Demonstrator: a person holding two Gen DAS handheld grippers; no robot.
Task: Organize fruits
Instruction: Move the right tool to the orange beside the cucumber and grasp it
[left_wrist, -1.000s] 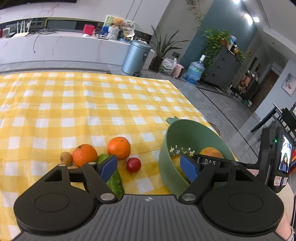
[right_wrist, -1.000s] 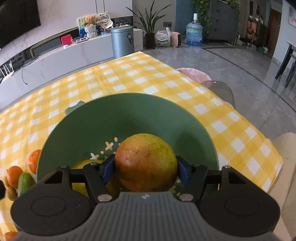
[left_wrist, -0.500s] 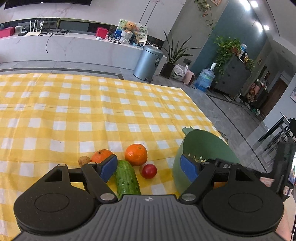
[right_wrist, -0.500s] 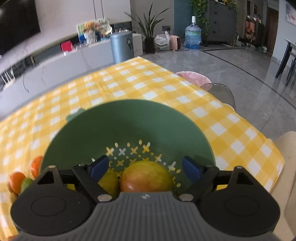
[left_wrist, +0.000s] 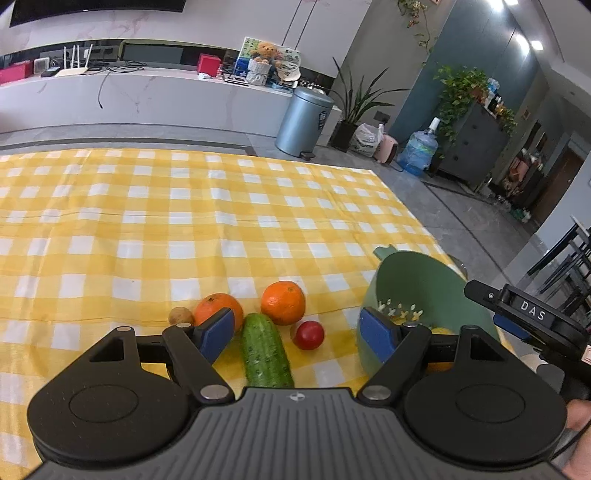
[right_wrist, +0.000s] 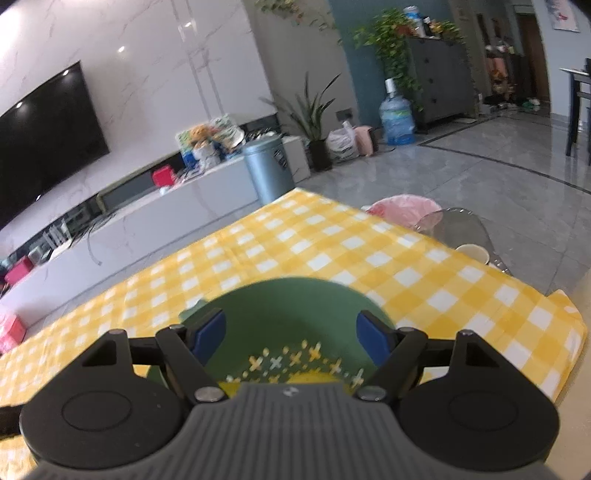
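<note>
On the yellow checked cloth (left_wrist: 184, 229), a cucumber (left_wrist: 264, 350), two oranges (left_wrist: 283, 302) (left_wrist: 214, 306), a red tomato (left_wrist: 309, 335) and a small brown fruit (left_wrist: 180, 316) lie in a cluster. My left gripper (left_wrist: 295, 332) hovers open just before them, holding nothing. To their right stands the green bowl (left_wrist: 424, 291) (right_wrist: 295, 299), with a bit of yellow fruit (right_wrist: 310, 378) showing inside. My right gripper (right_wrist: 291, 332) hangs above the bowl's near side. Its jaws are closing with nothing between them. One of its fingers (left_wrist: 524, 308) reaches over the bowl.
The table's right edge runs just past the bowl (right_wrist: 554, 295). A clear chair with a pink cushion (right_wrist: 406, 210) stands beside it. A grey bin (left_wrist: 303, 122) is on the floor beyond the far edge. A hand (left_wrist: 576, 417) shows at lower right.
My right gripper let go of the mango, which dropped into the bowl, then rose and tilted up. The left view tilted up, so the cucumber now lies between its jaws.
</note>
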